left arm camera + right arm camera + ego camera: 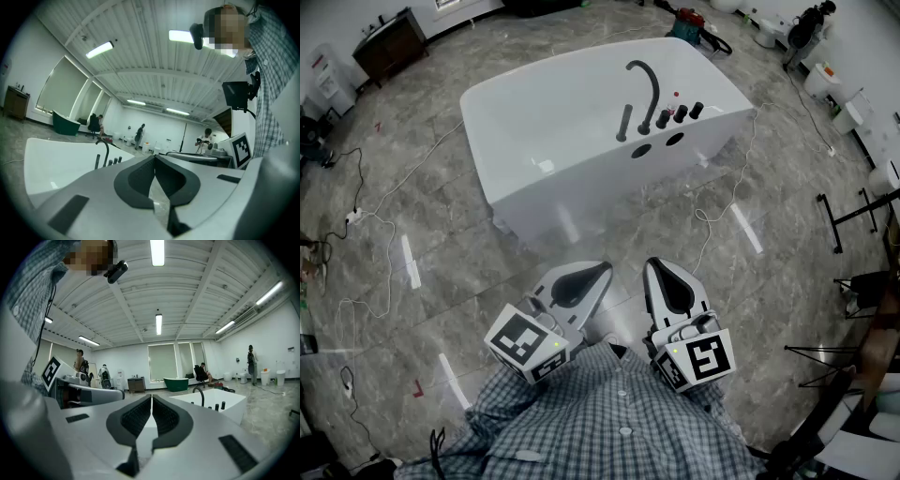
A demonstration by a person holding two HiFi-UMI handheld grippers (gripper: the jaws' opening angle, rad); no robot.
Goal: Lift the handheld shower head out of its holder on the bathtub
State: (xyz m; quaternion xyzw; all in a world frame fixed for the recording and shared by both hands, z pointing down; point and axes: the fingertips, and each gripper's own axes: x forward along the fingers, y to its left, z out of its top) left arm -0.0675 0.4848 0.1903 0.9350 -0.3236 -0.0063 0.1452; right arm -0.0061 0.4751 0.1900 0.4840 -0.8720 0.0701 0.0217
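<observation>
The slim black handheld shower head [624,123] stands upright in its holder on the deck of the white freestanding bathtub [581,192], just beside the curved black spout [649,80] (three black knobs [680,113] line up past it). The left claw [602,272] and right claw [656,267] are each pressed together on nothing. Both are held near the person's checked shirt [600,412], well apart from the tub.

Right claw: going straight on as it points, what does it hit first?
Likely the near wall of the bathtub. The right claw, shut and empty, points level at it, nothing standing between in the head view; depth unclear.
</observation>
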